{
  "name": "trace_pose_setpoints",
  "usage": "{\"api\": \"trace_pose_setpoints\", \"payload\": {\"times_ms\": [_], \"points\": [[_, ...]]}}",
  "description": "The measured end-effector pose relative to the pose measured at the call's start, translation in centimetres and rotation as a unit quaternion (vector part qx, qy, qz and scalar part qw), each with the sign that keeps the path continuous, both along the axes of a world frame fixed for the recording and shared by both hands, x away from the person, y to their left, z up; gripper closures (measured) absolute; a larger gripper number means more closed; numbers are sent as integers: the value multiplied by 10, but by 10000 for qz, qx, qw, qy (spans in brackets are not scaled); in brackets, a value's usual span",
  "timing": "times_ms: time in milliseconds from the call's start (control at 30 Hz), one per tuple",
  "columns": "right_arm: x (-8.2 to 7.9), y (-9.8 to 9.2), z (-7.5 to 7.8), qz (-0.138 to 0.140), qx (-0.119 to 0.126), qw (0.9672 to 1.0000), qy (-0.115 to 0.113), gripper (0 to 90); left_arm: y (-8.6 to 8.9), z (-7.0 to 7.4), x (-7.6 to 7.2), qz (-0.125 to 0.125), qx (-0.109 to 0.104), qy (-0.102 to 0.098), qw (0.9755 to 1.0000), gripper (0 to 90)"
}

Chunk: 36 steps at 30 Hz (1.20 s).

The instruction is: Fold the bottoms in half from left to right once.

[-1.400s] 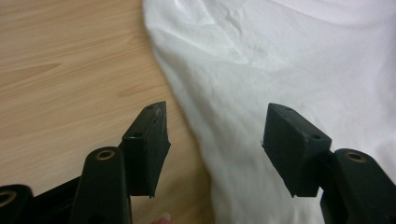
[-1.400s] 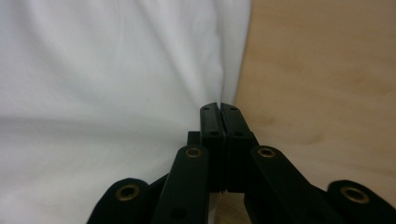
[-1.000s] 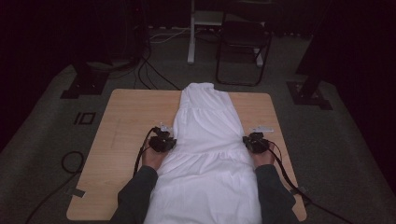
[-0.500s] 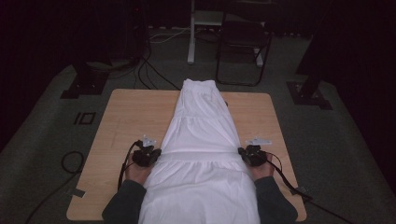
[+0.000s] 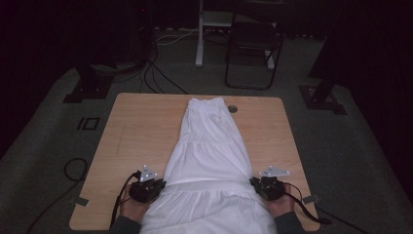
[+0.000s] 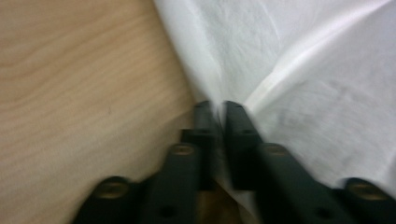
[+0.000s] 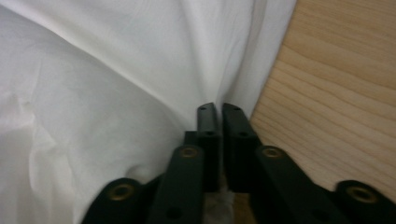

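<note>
- The left gripper [image 5: 155, 184] sits low at the left of the high view, its jaws pointing inward toward the person's middle, the grey three-cornered plate on top.
- The left hand [image 5: 130, 207] wraps its body from behind, with the forearm and dark sleeve coming in from the bottom edge.
- In the left gripper view its jaws stand nearly together (a narrow slit shows between them) and have just been opening slightly, with a thin fold of the white cloth [image 6: 299, 70] between them.
- The right gripper [image 5: 257, 184] mirrors it at the right, pointing inward.
- The right hand [image 5: 278, 204] holds it from behind.
- Its jaws have likewise just eased apart, cloth edge between them.
</note>
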State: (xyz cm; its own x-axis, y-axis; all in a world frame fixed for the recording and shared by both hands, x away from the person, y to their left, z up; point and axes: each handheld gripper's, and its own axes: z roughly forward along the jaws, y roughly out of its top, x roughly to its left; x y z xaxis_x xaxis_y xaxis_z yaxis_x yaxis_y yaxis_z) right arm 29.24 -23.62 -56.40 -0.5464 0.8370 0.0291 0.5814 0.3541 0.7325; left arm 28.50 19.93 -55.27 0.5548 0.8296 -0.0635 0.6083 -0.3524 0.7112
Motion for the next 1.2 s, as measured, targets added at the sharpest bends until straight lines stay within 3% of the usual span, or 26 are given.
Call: {"api": "trace_pose_setpoints", "payload": {"times_ms": [67, 133, 300, 433, 567, 800, 867, 933, 1000, 1033, 1067, 1100, 1167, 1200], "points": [[4, -4, 4, 1, 131, 9998, -145, 631, 2, 6, 8, 81, -109, -89, 9999, 661], [12, -8, 13, 19, 358, 9991, -229, 566, 2, 15, 19, 91, -189, -248, 9995, 619], [47, -7, 33, 168, 647, 9965, -504, 549, -12, 30, 52, 46, -184, -394, 9990, 582], [82, 3, 31, 173, 795, 9961, -349, 550, -31, 27, 70, -91, -53, -358, 9993, 553], [109, 18, 26, 166, 742, 9967, -286, 531, -45, 17, 73, -281, 114, -330, 9990, 515], [132, 32, 25, 247, 653, 9972, -267, 501, -51, 11, 72, -324, 103, -271, 9991, 503], [137, 34, 23, 260, 770, 9965, -175, 502, -52, 11, 72, -342, 117, -264, 9990, 500], [142, 37, 18, 301, 716, 9969, -94, 531, -52, 9, 72, -343, 127, -245, 9990, 497], [145, 41, 15, 354, 606, 9975, 57, 725, -52, 8, 71, -340, 93, -215, 9991, 494], [147, 44, 15, 400, 365, 9985, 77, 851, -52, 7, 71, -341, 96, -210, 9992, 494], [147, 45, 17, 347, 179, 9992, -19, 887, -53, 6, 70, -350, 103, -198, 9991, 492], [146, 44, 23, 165, 70, 9994, -290, 894, -53, 6, 70, -355, 101, -193, 9991, 491], [146, 36, 38, -206, 284, 9971, -677, 895, -53, 2, 69, -365, 109, -136, 9992, 489], [146, 36, 38, -206, 284, 9971, -677, 895, -53, 2, 69, -365, 109, -136, 9992, 488]]}}
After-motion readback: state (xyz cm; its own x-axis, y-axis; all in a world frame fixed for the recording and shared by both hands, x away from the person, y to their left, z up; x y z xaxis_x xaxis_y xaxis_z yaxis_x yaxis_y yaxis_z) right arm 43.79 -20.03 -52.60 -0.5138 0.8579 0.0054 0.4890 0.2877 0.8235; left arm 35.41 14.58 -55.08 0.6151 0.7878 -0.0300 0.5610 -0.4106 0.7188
